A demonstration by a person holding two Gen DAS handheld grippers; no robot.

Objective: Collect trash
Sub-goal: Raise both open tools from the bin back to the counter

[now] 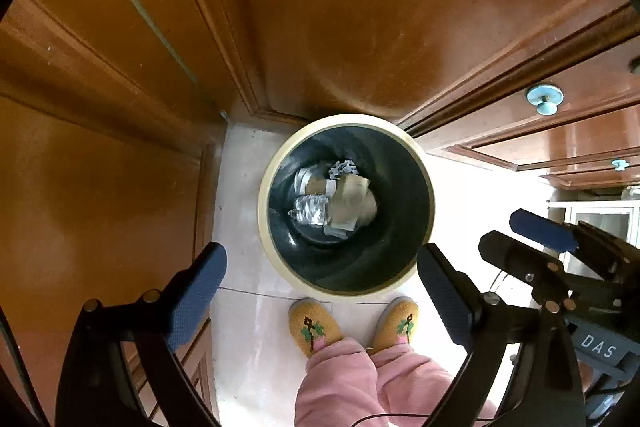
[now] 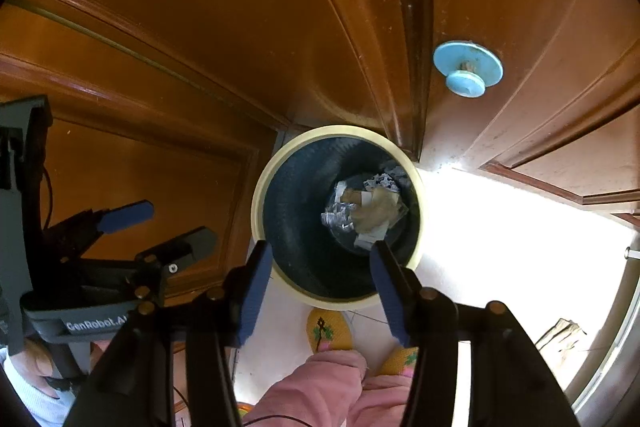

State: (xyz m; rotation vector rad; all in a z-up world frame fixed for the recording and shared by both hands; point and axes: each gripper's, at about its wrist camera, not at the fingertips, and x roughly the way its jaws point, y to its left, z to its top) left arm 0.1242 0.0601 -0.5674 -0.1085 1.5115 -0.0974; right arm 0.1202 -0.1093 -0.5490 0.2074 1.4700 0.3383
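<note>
Wood is filling both views: glossy orange-brown panelled cabinet doors (image 1: pixel 120 75) with raised mouldings are curving round a corner, and pale blue round knobs (image 2: pixel 467 69) are sticking out of the right-hand ones. Between them, on the pale glossy tiled floor (image 1: pixel 240 187), a round bin with a cream rim and dark ribbed inside (image 1: pixel 346 205) is standing against the doors. Trash is lying at its bottom: crumpled silvery foil (image 1: pixel 310 209), brown cardboard scraps (image 1: pixel 354 199) and white paper bits. The left gripper (image 1: pixel 320 279), black-framed with textured blue pads (image 1: pixel 198 291), is hanging over the bin's near rim with jaws spread wide and nothing between them. The right gripper (image 2: pixel 318 289) is pointing into the bin, its jaws parted and empty too. Below, knitted yellow slippers (image 1: pixel 316 325) with stitched flowers and fuzzy pink trouser legs (image 1: pixel 344 383) are showing.
</note>
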